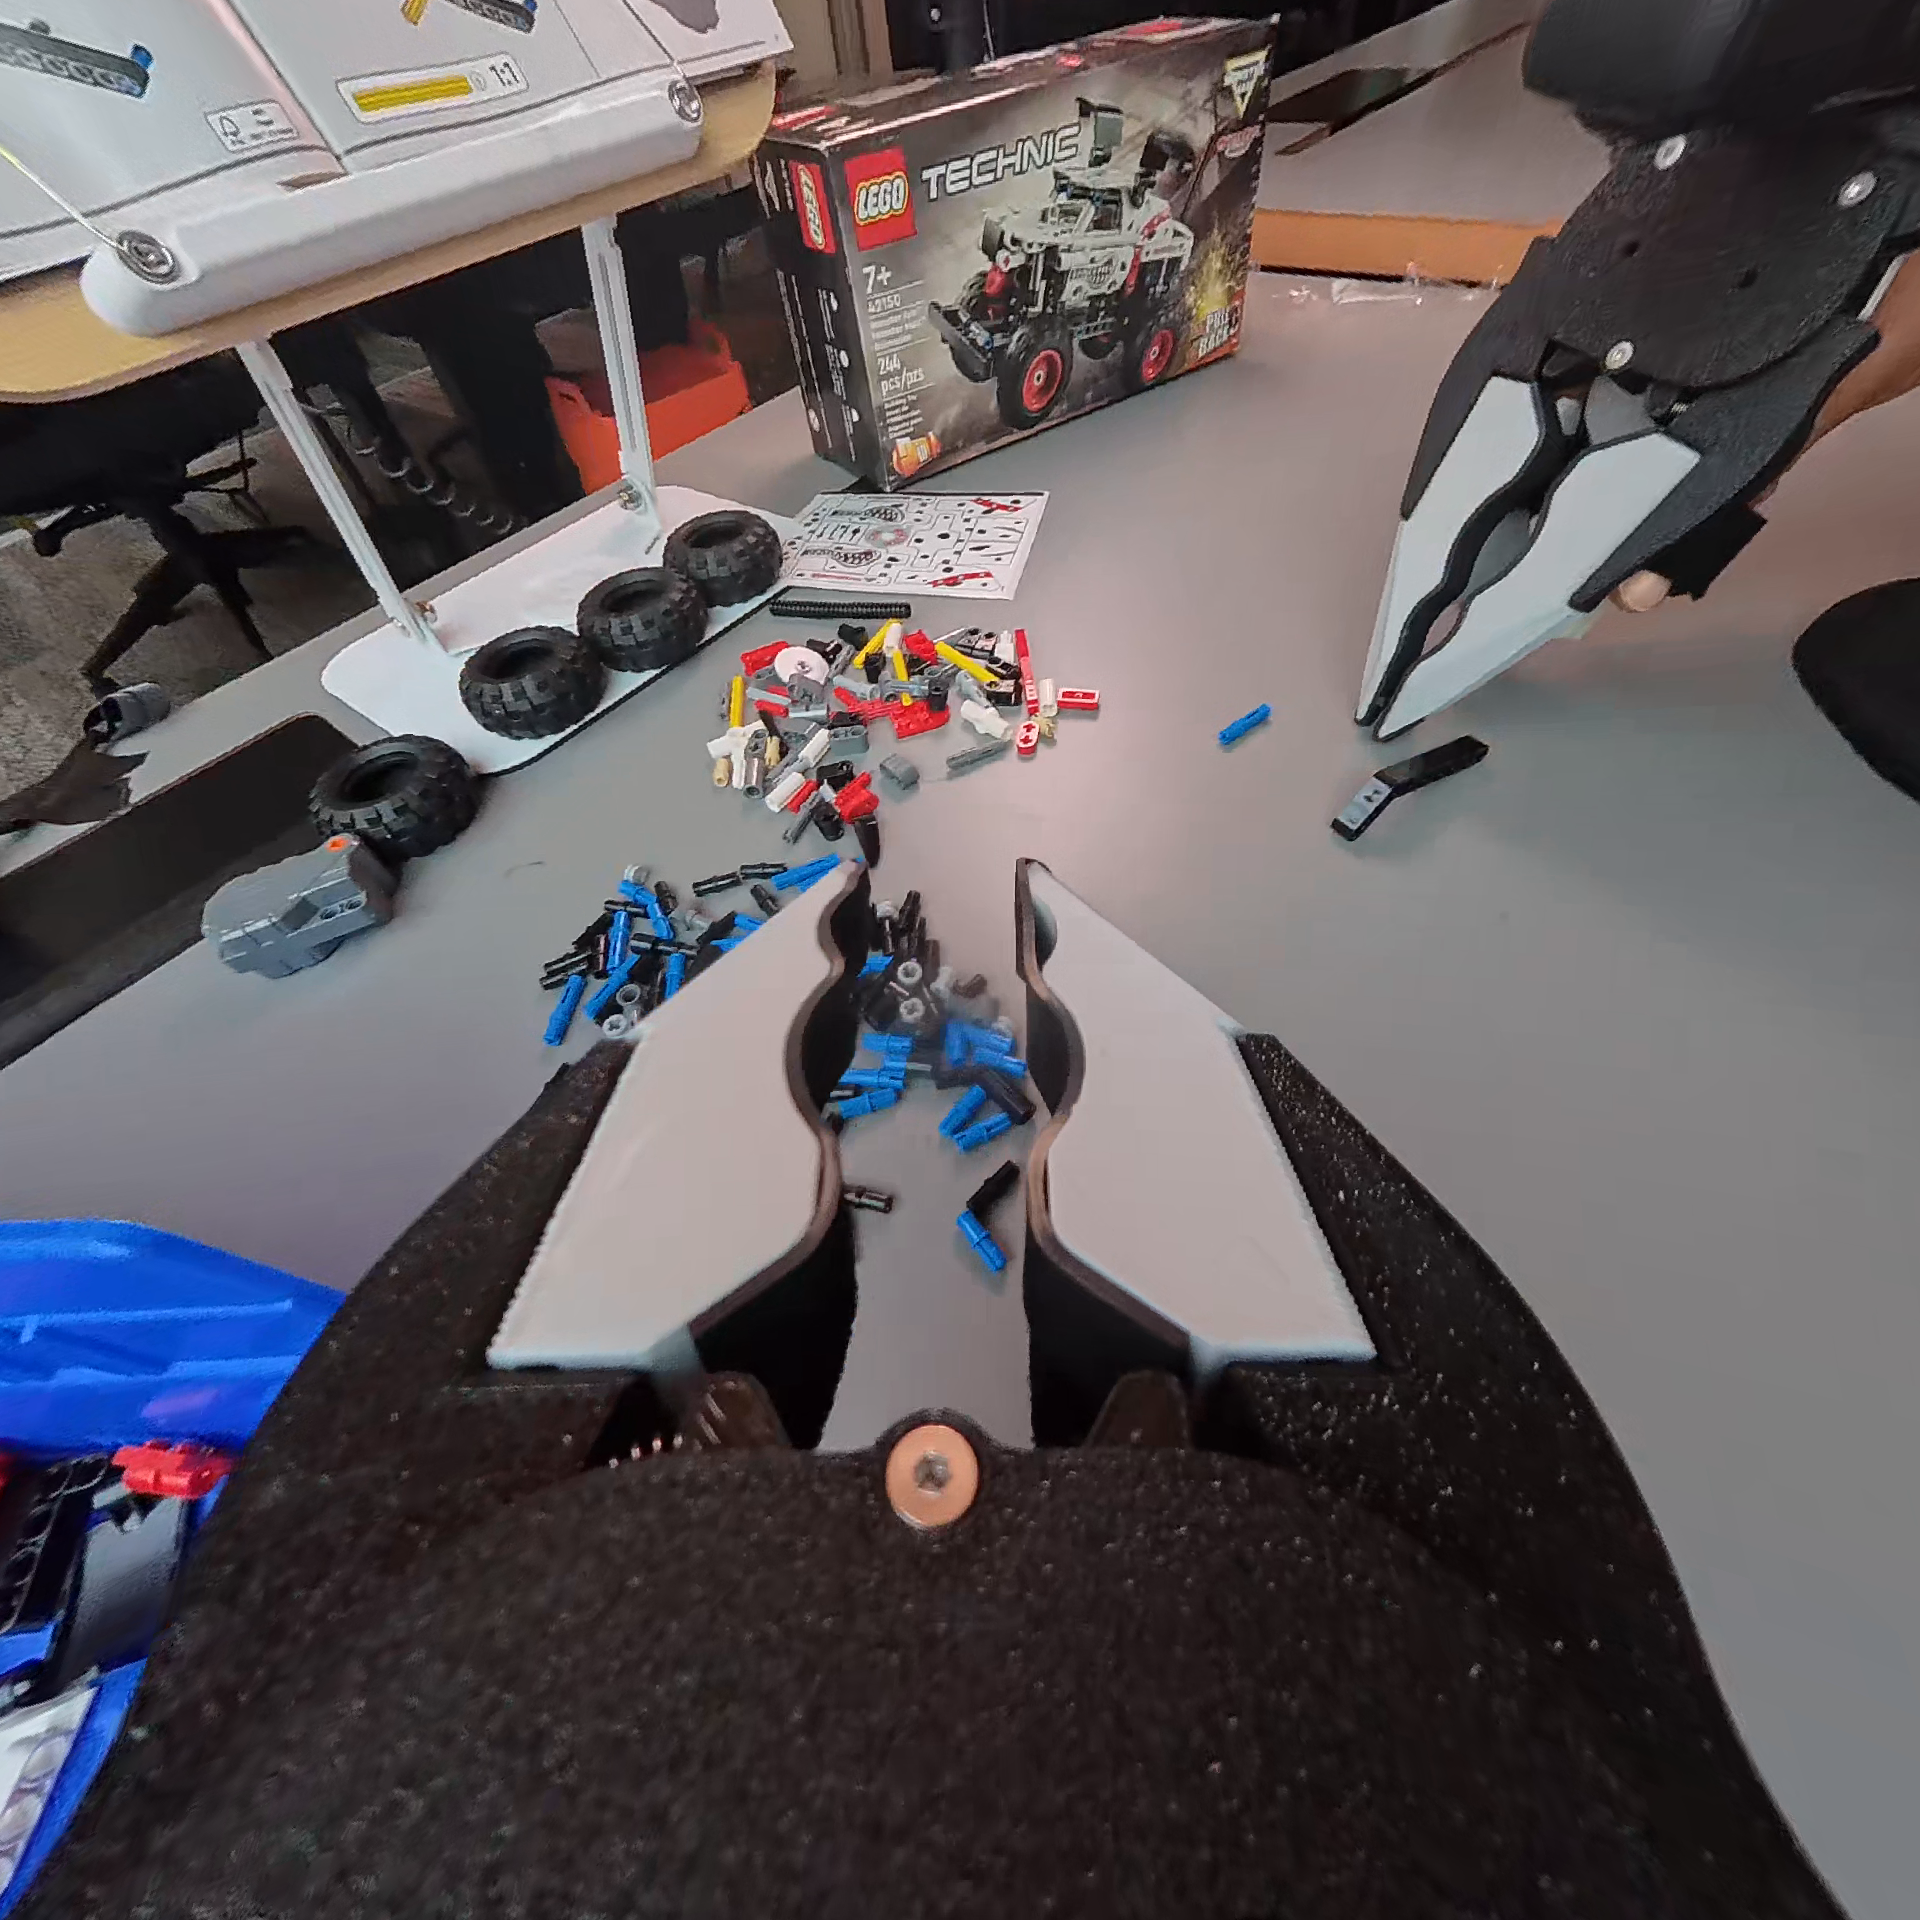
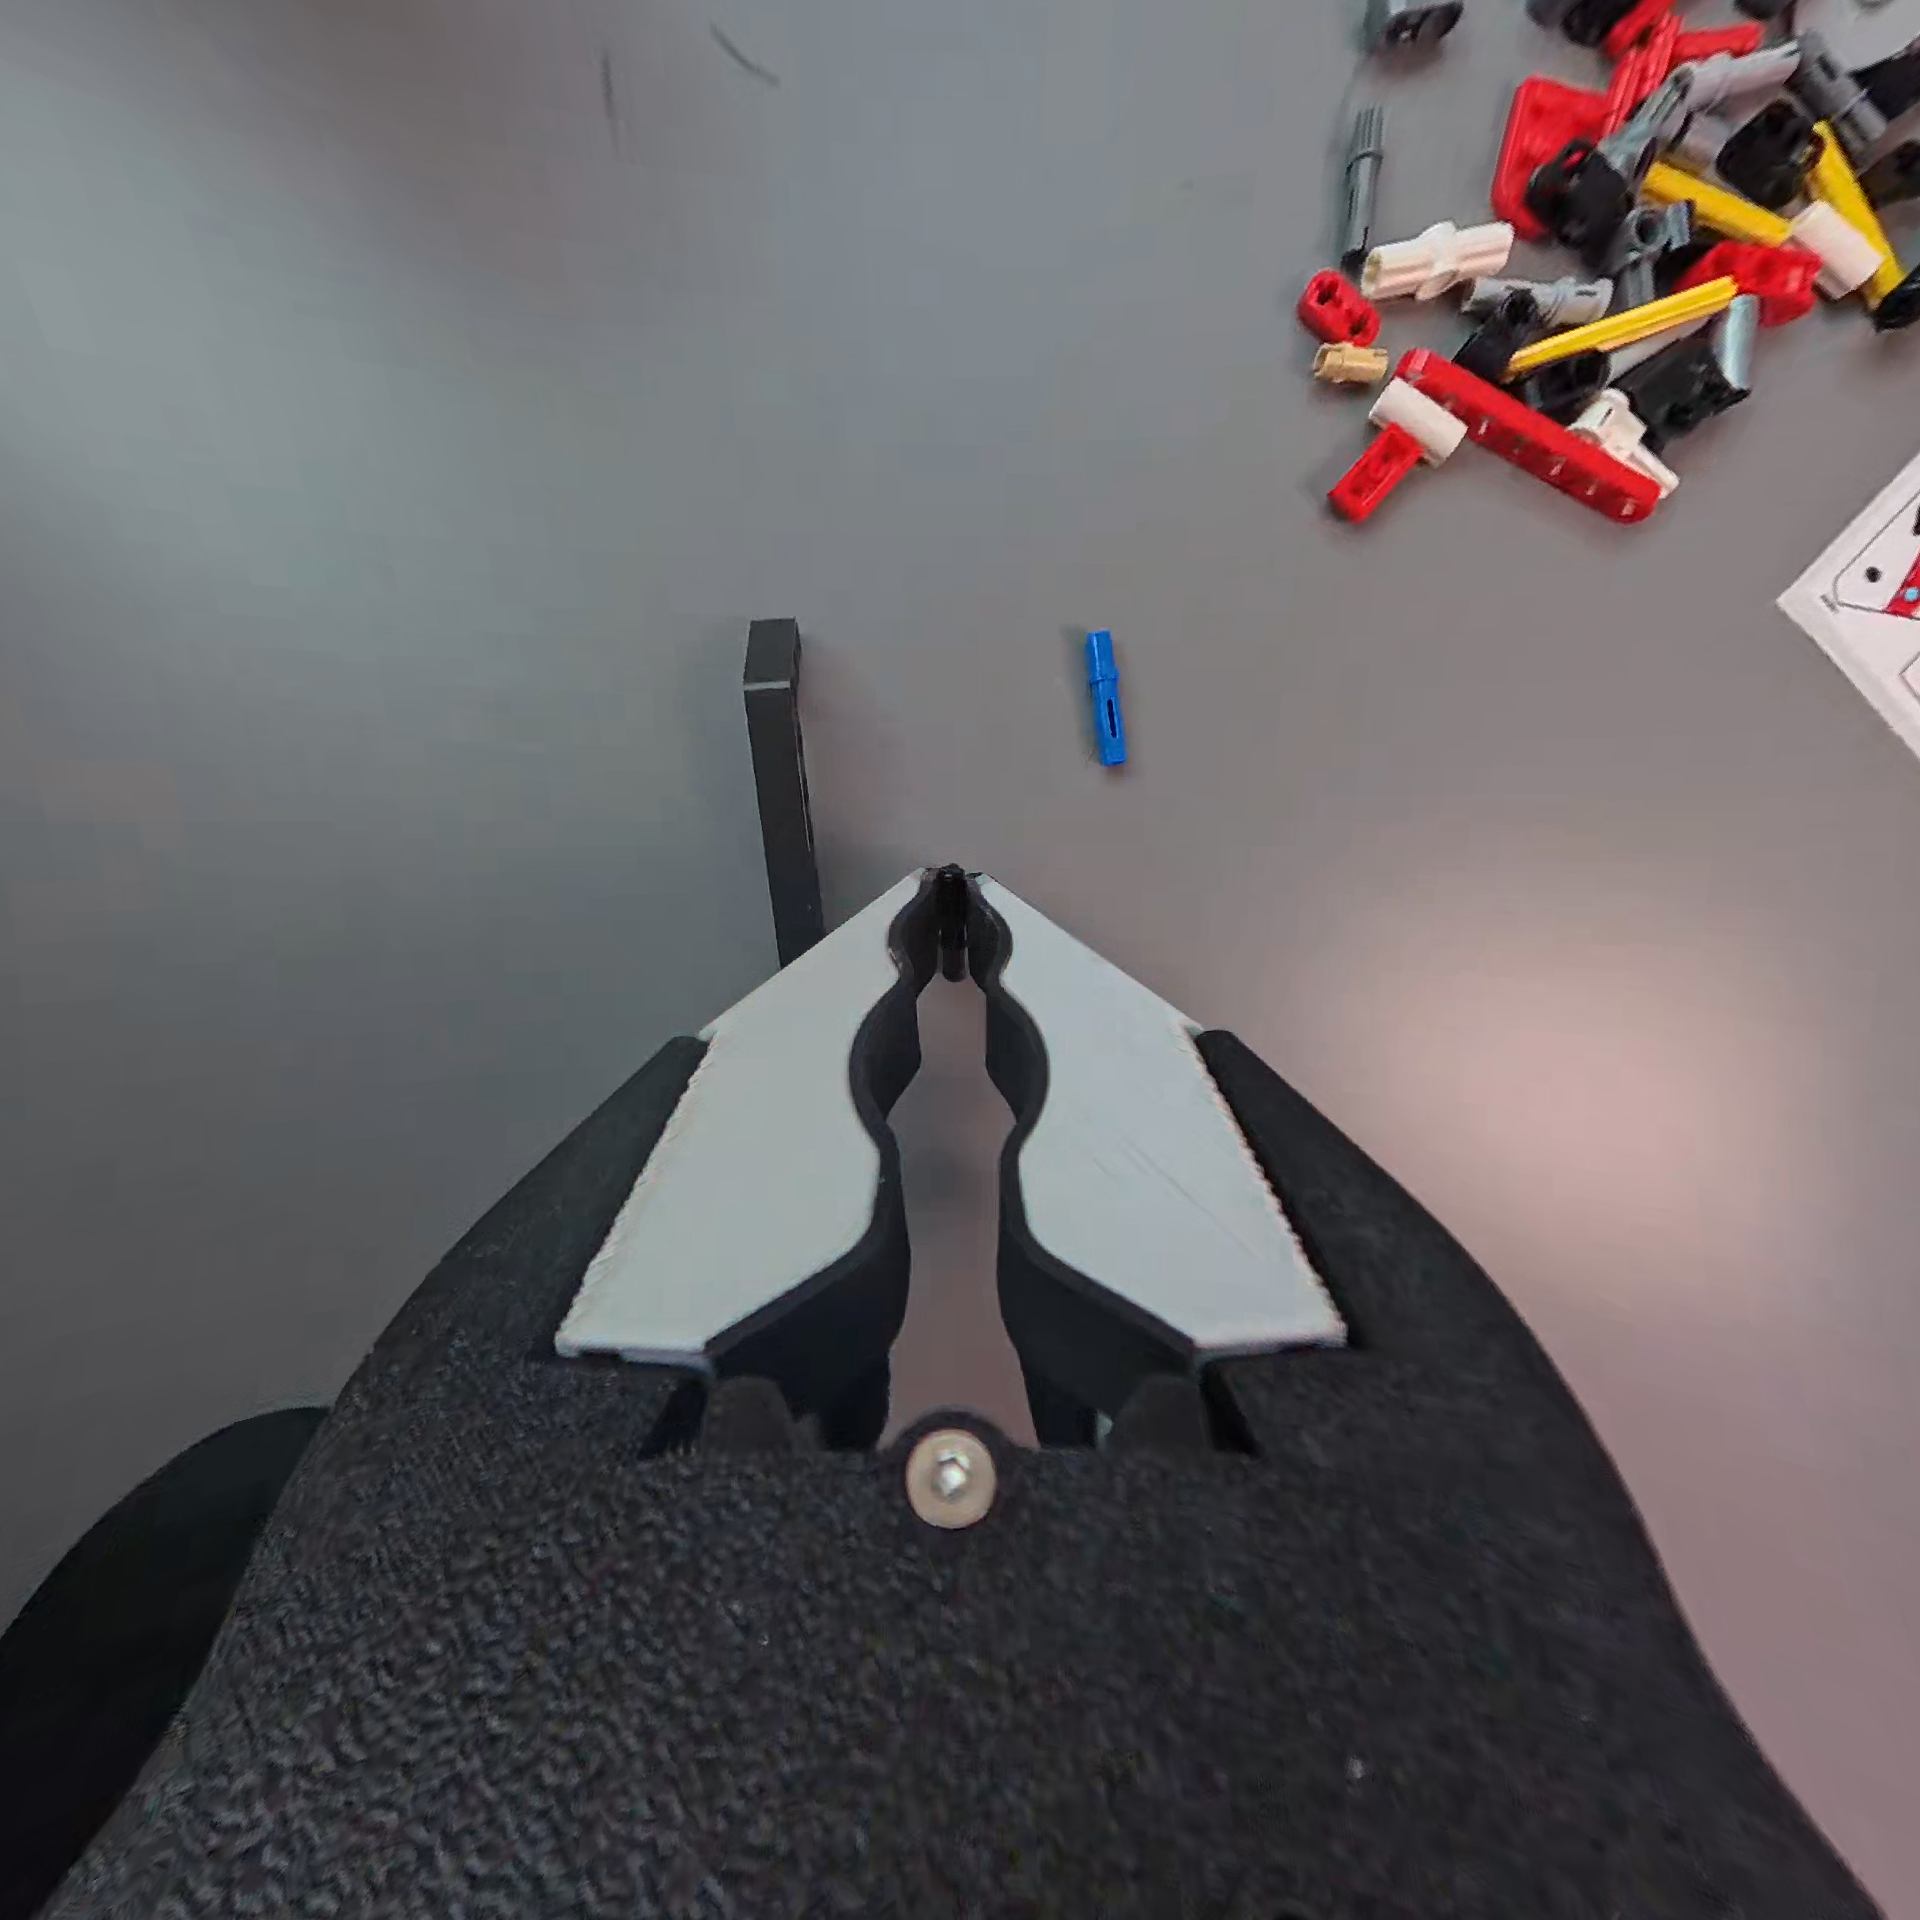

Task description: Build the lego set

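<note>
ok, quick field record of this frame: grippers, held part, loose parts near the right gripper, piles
left gripper: open, above the pin pile
right gripper: shut on black pin
near right tips: black beam on table, blue pin lying apart from it
mixed pile: red, yellow, white, grey parts
tyres: four, by the stand
box: upright, behind the sticker sheet

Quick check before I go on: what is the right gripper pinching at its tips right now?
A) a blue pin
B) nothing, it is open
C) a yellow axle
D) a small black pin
D: in the right wrist view the right gripper is closed on a small black pin at its tips, while the lone blue pin lies apart on the grey table.
</note>
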{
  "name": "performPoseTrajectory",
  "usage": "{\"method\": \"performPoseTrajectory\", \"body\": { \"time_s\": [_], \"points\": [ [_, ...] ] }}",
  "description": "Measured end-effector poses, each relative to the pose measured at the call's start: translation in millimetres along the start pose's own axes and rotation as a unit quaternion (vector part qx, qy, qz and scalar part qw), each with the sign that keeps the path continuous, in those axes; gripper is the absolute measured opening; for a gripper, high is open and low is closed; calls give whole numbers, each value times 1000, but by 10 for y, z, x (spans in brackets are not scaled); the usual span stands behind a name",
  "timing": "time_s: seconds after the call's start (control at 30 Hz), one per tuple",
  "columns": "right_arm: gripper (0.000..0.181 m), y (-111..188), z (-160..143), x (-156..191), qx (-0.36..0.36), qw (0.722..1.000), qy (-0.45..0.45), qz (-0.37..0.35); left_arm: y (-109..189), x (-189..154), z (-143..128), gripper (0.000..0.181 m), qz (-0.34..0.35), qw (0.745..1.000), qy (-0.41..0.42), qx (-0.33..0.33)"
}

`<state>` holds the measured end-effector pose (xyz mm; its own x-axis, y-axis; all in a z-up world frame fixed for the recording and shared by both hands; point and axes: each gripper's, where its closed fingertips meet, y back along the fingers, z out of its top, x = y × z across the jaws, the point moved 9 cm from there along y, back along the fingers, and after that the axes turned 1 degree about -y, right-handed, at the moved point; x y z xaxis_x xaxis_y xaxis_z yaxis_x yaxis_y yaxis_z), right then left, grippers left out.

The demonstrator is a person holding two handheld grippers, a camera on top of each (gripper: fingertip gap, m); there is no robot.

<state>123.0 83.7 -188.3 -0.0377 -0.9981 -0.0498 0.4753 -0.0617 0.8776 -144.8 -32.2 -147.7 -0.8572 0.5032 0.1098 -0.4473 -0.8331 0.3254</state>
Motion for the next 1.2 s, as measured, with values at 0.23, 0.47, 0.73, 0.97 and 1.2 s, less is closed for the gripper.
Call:
{"method": "performPoseTrajectory", "body": {
  "time_s": [0.23,0.47,0.73,0.97,1.2],
  "points": [
    [4,-34,43,30,-14,1000,11,0,-110,-66,-127,33,-40,999,24,28],
    [15,-29,-12,21,-53,998,18,10,-180,-118,-179,40,-57,997,33,44],
    [23,367,-173,-49,-146,988,31,28,-202,-162,-184,43,-66,996,23,55],
    [24,115,-130,195,-101,990,72,62,-245,-241,-200,43,-75,995,1,63],
    [8,108,133,408,-190,967,46,166,-228,-488,-153,39,-172,984,-31,46]
  ]
}}
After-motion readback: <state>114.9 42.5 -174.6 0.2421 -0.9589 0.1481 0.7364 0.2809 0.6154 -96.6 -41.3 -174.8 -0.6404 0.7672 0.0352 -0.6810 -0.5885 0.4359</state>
